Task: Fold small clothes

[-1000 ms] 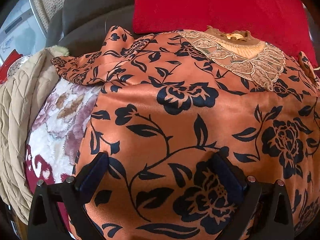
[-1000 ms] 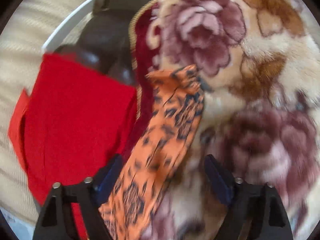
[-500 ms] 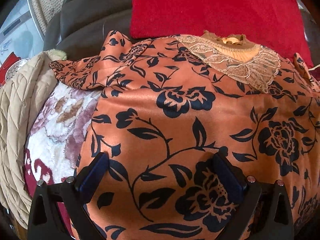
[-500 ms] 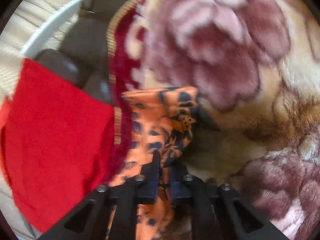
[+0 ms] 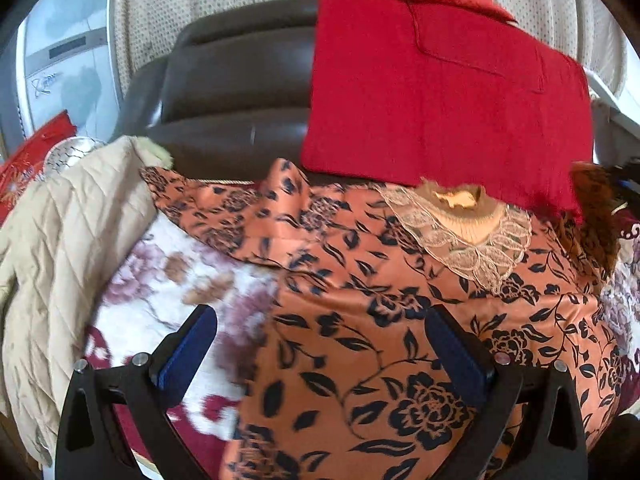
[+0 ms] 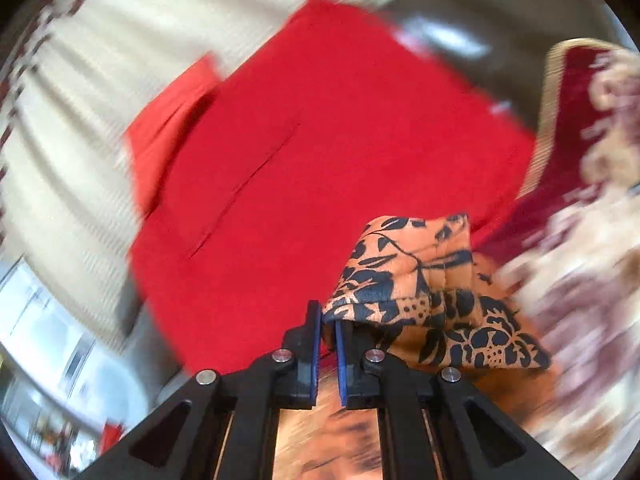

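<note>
My right gripper (image 6: pixel 327 322) pinches only the floral top's (image 5: pixel 400 340) sleeve (image 6: pixel 420 280) edge, left gripper (image 5: pixel 320 344) wide, so slick fabric may slip free.

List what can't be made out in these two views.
- Left wrist view: the orange floral top's lower hem, cut off by the frame's bottom edge.
- Right wrist view: the floral blanket, motion-blurred.
- Right wrist view: fabric below the right gripper, blurred and screened by it.

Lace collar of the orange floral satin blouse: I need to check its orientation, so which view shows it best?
Left wrist view: the lace collar lies unobstructed on the orange floral satin blouse. Right wrist view shows only a pinched blouse sleeve, no collar.
</note>
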`<move>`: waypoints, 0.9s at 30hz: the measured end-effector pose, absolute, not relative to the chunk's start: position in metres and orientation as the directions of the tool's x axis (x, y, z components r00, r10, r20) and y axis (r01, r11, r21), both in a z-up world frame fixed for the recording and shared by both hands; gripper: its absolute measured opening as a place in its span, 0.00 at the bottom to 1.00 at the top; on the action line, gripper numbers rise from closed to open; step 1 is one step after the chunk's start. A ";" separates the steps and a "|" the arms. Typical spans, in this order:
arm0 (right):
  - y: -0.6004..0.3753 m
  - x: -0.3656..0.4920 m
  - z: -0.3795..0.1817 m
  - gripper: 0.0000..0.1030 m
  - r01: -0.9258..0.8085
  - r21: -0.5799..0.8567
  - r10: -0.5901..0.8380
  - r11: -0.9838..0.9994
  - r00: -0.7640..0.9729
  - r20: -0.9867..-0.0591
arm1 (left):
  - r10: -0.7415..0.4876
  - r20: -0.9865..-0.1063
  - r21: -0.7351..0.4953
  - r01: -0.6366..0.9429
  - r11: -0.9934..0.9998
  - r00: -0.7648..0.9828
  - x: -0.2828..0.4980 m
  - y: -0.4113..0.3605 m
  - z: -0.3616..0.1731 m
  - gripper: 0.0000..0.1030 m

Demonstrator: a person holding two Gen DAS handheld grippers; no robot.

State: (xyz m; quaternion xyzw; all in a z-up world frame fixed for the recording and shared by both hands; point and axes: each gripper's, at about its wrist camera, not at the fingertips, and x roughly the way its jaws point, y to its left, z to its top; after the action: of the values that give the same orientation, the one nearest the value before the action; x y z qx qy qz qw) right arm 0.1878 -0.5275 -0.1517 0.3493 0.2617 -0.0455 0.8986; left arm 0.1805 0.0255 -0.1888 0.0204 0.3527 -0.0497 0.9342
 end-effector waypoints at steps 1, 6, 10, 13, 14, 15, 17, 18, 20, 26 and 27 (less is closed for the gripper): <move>-0.508 0.194 -0.154 0.07 0.239 0.609 0.133 0.756 0.855 -0.501 | -0.079 -0.656 0.002 0.106 0.994 0.751 0.179 0.031 -0.186 1.00; -0.394 0.254 -0.212 0.12 0.130 0.675 0.352 0.726 0.774 -0.527 | -0.067 -0.648 -0.008 0.081 0.997 0.759 0.180 0.058 -0.179 1.00; -0.308 0.279 -0.279 0.19 0.092 0.734 0.560 0.672 0.584 -0.587 | -0.085 -0.677 -0.042 0.076 0.996 0.731 0.193 0.070 -0.182 1.00; -0.289 0.261 -0.295 0.79 0.071 0.788 0.665 0.611 0.494 -0.560 | -0.107 -0.698 -0.075 0.076 0.994 0.708 0.200 0.067 -0.186 1.00; -0.284 0.246 -0.298 0.91 0.072 0.800 0.677 0.595 0.491 -0.548 | -0.122 -0.704 -0.094 0.078 0.993 0.699 0.203 0.063 -0.188 1.00; -0.288 0.240 -0.295 0.91 0.075 0.817 0.689 0.571 0.498 -0.527 | -0.140 -0.707 -0.113 0.084 0.990 0.693 0.207 0.058 -0.188 1.00; -0.310 0.225 -0.283 0.91 0.069 0.836 0.689 0.544 0.532 -0.492 | -0.177 -0.709 -0.143 0.106 0.984 0.683 0.212 0.042 -0.188 1.00; -0.319 0.219 -0.279 0.90 0.069 0.839 0.677 0.540 0.557 -0.481 | -0.191 -0.710 -0.149 0.121 0.981 0.678 0.216 0.033 -0.189 1.00; -0.362 0.192 -0.263 0.90 0.065 0.858 0.617 0.510 0.667 -0.417 | -0.213 -0.714 -0.146 0.155 0.977 0.668 0.226 0.015 -0.191 1.00; -0.424 0.180 -0.258 0.60 0.151 0.845 0.411 0.513 0.821 -0.396 | -0.208 -0.780 -0.143 0.156 0.977 0.590 0.284 -0.013 -0.219 0.69; -0.424 0.184 -0.261 0.56 0.163 0.843 0.408 0.513 0.818 -0.406 | -0.237 -0.795 -0.177 0.160 0.971 0.558 0.294 -0.016 -0.224 0.64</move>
State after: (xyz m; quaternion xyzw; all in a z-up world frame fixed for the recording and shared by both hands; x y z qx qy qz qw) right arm 0.1841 -0.4236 -0.2610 0.4878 0.2926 0.0750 0.8190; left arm 0.2938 -0.0158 -0.2245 -0.0419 0.4562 -0.1125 0.8817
